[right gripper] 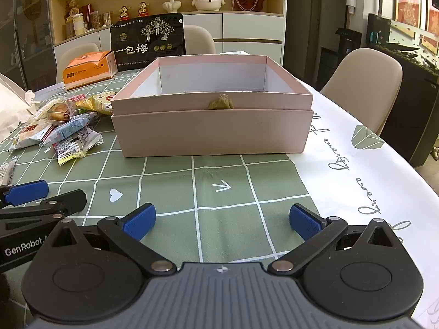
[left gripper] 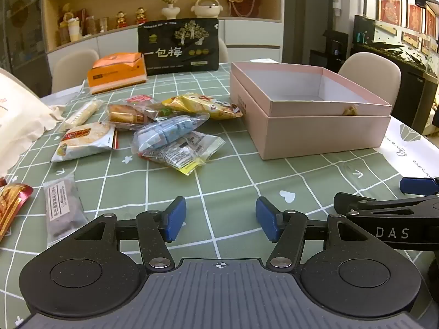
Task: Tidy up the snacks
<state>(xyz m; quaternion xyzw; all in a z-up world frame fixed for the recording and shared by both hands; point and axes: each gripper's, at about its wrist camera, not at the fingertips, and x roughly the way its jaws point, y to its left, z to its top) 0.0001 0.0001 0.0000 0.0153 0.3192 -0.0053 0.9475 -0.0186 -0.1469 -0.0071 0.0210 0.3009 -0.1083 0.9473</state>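
Observation:
An open pink box (left gripper: 315, 126) stands on the green checked tablecloth, right of centre; in the right wrist view the pink box (right gripper: 211, 131) is straight ahead and empty. A pile of wrapped snacks lies left of it: a blue packet (left gripper: 170, 131), a yellow packet (left gripper: 203, 105), a rice cracker packet (left gripper: 85, 141) and a dark bar (left gripper: 61, 208) nearer me. The pile (right gripper: 68, 128) also shows in the right wrist view. My left gripper (left gripper: 221, 219) is open and empty over the cloth. My right gripper (right gripper: 222, 222) is open and empty in front of the box.
A black snack bag (left gripper: 178, 45) and an orange box (left gripper: 116, 71) stand at the table's far side. A white cloth bag (left gripper: 16, 118) lies at the left. Beige chairs (right gripper: 365, 87) surround the table. A red packet (left gripper: 11, 205) lies at the left edge.

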